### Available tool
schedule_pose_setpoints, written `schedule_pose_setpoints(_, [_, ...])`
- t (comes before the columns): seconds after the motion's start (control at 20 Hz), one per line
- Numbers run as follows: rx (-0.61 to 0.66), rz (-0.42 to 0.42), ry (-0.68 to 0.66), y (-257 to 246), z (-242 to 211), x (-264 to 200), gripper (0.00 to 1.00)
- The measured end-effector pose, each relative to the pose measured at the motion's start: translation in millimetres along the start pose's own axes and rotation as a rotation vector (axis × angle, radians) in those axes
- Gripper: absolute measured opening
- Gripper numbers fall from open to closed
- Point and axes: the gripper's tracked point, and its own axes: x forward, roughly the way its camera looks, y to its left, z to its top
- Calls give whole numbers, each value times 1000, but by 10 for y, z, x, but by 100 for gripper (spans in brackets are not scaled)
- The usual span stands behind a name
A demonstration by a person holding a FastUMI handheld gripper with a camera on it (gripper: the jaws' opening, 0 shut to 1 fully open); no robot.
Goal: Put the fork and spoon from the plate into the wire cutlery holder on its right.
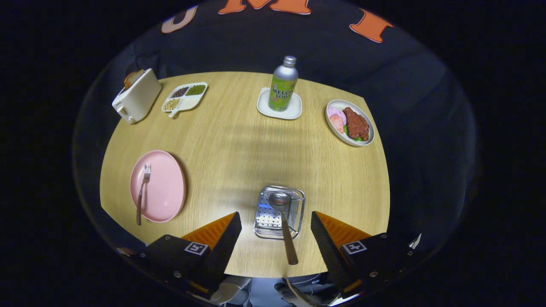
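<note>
While the spoon (285, 226) seemingly stands in the wire cutlery holder (279, 212), the fork (142, 192) lies on the pink plate (164, 187); gripper (276, 238) wide, empty.

Bright tabletop (239, 140), dark surroundings, curved fisheye edges.

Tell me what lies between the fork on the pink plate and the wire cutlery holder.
Nothing visible does. The fork lies on the pink plate, and only bare tabletop separates it from the wire cutlery holder, where the spoon already rests. The gripper is open, its fingers flanking the holder.
</note>
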Motion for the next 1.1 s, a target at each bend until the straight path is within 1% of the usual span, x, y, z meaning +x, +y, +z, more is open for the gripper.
schedule_pose_setpoints(0.05, [27,28,-34,148,23,-79,98])
schedule_pose_setpoints(0.1, [46,39,-70,275,54,-126,98])
schedule_pose_setpoints(0.2, [56,38,-147,475,112,-215,98])
schedule_pose_setpoints(0.35, [82,91,-215,932,131,-233,99])
schedule_pose_setpoints(0.5, [87,130,-238,1339,60,-129,98])
schedule_pose_setpoints(0.65, [101,190,-239,1783,-83,5,99])
schedule_pose_setpoints(0.75, [115,211,-245,2013,-122,112,99])
schedule_pose_setpoints(0.85, [121,212,-236,2190,-178,226,99])
schedule_pose_setpoints(1.0, [71,186,-242,2370,-251,340,99])
schedule_pose_setpoints(1.1, [46,202,-239,2569,-343,397,98])
